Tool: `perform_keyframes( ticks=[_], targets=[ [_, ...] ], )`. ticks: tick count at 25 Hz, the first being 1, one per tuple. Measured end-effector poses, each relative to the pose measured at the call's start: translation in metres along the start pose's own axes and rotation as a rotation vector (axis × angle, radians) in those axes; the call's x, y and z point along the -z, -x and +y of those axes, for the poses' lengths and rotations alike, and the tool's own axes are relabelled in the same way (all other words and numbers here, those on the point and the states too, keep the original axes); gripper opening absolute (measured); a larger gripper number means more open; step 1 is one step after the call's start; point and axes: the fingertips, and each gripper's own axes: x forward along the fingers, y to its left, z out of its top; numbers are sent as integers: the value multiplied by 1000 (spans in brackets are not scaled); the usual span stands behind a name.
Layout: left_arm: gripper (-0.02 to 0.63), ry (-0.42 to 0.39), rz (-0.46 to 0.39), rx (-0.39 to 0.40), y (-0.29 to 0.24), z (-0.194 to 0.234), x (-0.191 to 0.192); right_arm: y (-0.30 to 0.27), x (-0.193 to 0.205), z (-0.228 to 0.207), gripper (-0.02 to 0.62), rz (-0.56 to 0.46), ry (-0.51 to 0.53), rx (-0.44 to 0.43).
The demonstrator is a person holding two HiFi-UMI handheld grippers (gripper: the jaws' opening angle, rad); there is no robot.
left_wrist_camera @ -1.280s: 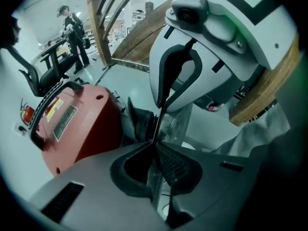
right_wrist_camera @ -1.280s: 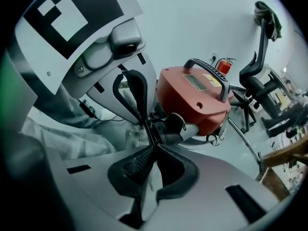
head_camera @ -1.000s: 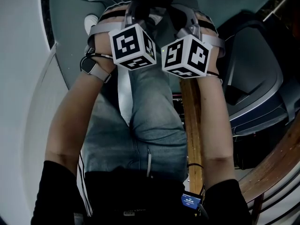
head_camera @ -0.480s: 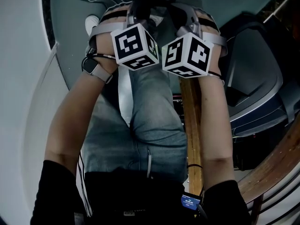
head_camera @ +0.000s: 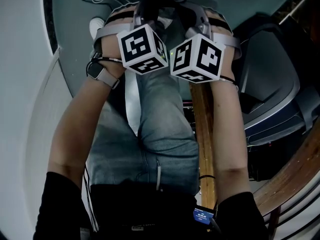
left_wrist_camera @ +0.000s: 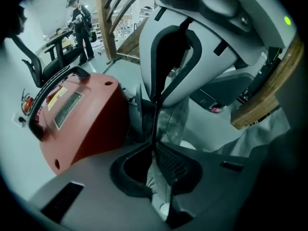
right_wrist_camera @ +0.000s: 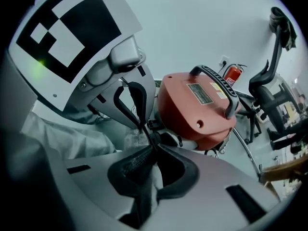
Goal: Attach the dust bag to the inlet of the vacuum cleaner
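The 2 tools are held close together. The left gripper (left_wrist_camera: 155, 146) and the right gripper (right_wrist_camera: 153, 147) each have their jaws pressed onto the pale dust bag (left_wrist_camera: 175, 121), which hangs just beside the red vacuum cleaner (left_wrist_camera: 77, 119).

Office chair (right_wrist_camera: 269, 95), perhaps fire extinguisher (right_wrist_camera: 232, 74)

Left hand-held gripper (left_wrist_camera: 155, 146), right hand-held gripper (right_wrist_camera: 153, 147): side by side, forearms (head_camera: 80, 124) outstretched, jaws each clamping dust bag (left_wrist_camera: 174, 123).
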Motion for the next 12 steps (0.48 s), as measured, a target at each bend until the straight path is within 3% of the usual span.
perform_keyframes(
  ticks=[5, 10, 12],
  targets=[
    [34, -63, -5, 8, 0, 2, -25, 4, 25, -9, 35, -11, -158, 19],
    [34, 25, -15, 27, -2, 4, -15, 0, 11, -12, 37, 17, -79, 30],
    [34, 5, -11, 20, -3, 4, -13, -1, 10, -11, 38, 6, -74, 20]
  ],
)
